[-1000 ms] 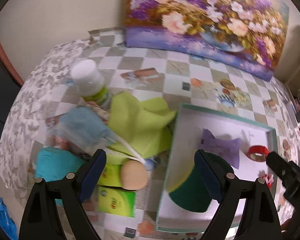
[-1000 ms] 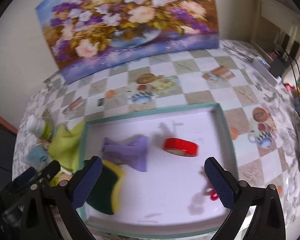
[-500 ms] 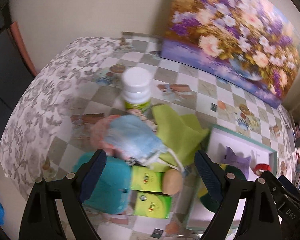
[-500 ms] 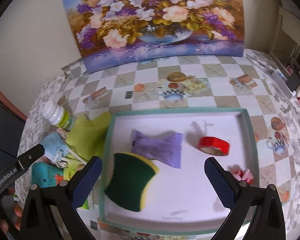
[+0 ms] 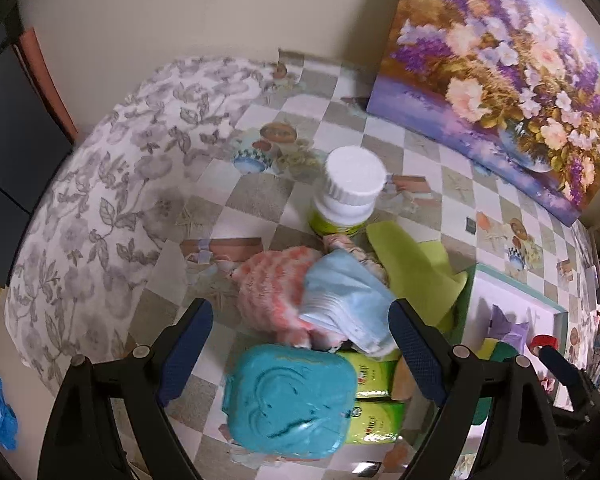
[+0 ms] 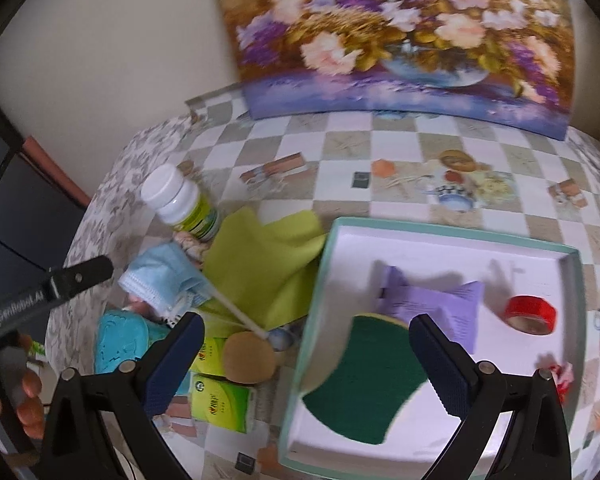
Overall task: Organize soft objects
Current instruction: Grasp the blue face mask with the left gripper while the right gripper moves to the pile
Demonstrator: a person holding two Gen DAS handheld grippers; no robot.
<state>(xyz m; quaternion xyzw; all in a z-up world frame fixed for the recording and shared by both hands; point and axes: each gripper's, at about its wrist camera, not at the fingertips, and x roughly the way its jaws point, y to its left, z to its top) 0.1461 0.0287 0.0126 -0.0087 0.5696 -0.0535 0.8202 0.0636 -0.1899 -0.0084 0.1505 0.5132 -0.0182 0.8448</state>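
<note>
My left gripper (image 5: 300,348) is open and empty, hovering above a pile of soft things: a pink fluffy cloth (image 5: 272,288), a light blue face mask (image 5: 344,300), a teal pouch (image 5: 292,400) and a lime green cloth (image 5: 416,276). My right gripper (image 6: 304,360) is open and empty above the left edge of the teal-rimmed white tray (image 6: 440,236). In the tray lie a green and yellow sponge (image 6: 364,376) and a purple cloth (image 6: 432,304). The mask (image 6: 160,276) and green cloth (image 6: 268,268) also show left of the tray.
A white-capped bottle (image 5: 348,196) stands behind the pile. Two green packets (image 6: 220,400), a round cork disc (image 6: 248,356) and a white stick (image 6: 236,308) lie by the tray. A red tape roll (image 6: 532,314) is in the tray. A flower painting (image 6: 400,40) leans on the wall.
My left gripper has swung left, from the tray edge to over the soft pile. My right gripper has moved left too, so the tray now sits right of centre.
</note>
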